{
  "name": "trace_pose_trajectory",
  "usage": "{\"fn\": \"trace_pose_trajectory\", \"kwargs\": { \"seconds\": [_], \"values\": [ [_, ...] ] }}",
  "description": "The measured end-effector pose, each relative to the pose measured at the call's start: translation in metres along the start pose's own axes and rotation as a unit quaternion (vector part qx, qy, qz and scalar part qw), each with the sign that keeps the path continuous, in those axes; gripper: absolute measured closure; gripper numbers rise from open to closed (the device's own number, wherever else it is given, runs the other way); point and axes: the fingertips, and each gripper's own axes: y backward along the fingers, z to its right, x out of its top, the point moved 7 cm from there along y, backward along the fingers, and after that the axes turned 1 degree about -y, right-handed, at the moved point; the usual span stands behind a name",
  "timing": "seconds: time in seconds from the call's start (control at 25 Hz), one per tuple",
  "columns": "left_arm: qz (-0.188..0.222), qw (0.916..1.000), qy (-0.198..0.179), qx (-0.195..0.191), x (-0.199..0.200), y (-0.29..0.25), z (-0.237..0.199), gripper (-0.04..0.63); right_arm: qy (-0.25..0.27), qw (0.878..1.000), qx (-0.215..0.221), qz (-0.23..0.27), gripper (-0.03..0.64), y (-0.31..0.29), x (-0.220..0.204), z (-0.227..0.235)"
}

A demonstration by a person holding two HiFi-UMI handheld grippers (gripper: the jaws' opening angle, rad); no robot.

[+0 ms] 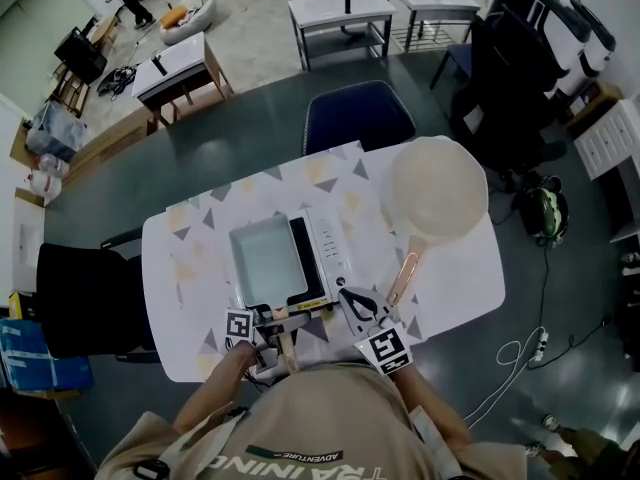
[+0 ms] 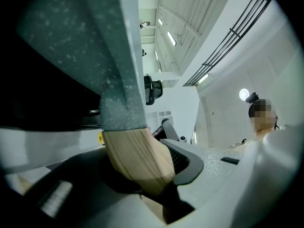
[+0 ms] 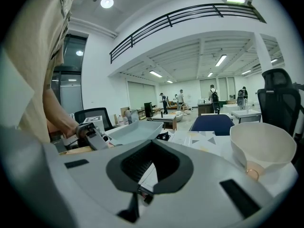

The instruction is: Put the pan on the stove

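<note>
Pan [image 1: 268, 261] of grey-green speckled metal, square, with a pale wooden handle [image 1: 286, 340], is lying over the black-and-white tabletop stove [image 1: 325, 240] in the head view, just beyond the fingers of the left gripper [image 1: 278, 320]. Its long axis is running from the handle, at those fingers, straight away from the person. The right gripper [image 1: 358, 306] is hovering at the stove's near right corner, and a cream round pan [image 1: 438, 186] is lying well beyond its fingers, to the right.

In the left gripper view the fingers are clamping the wooden handle, and the pan body is filling the view above them. I am judging the pan as stiff and front-heavy, so holding the handle close to the body is looking safest.

In the right gripper view the fingers are standing apart with nothing between them, and the square pan is showing to their left.
</note>
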Motion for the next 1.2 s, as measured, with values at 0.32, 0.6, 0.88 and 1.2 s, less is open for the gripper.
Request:
{"fn": "trace_pose_trajectory", "kwargs": {
  "seconds": [0.32,0.6,0.88,1.2],
  "values": [
    [0.005,1.0,0.002,0.0,0.001,-0.001,-0.001,0.477,0.002,1.0,0.003,0.001,0.618,-0.001,0.002,-0.004],
    [0.008,0.9999,0.008,-0.003,0.001,-0.002,-0.001,0.477,0.002,1.0,0.0,0.009,0.618,-0.001,0.006,-0.007],
    [0.006,0.9999,0.011,-0.002,0.0,-0.001,-0.001,0.477,0.001,1.0,-0.01,0.013,0.618,0.006,0.008,-0.012],
    [0.006,0.9999,0.016,-0.001,0.001,-0.001,-0.001,0.477,-0.001,1.0,-0.025,0.013,0.618,0.019,0.007,-0.008]
  ]
}}
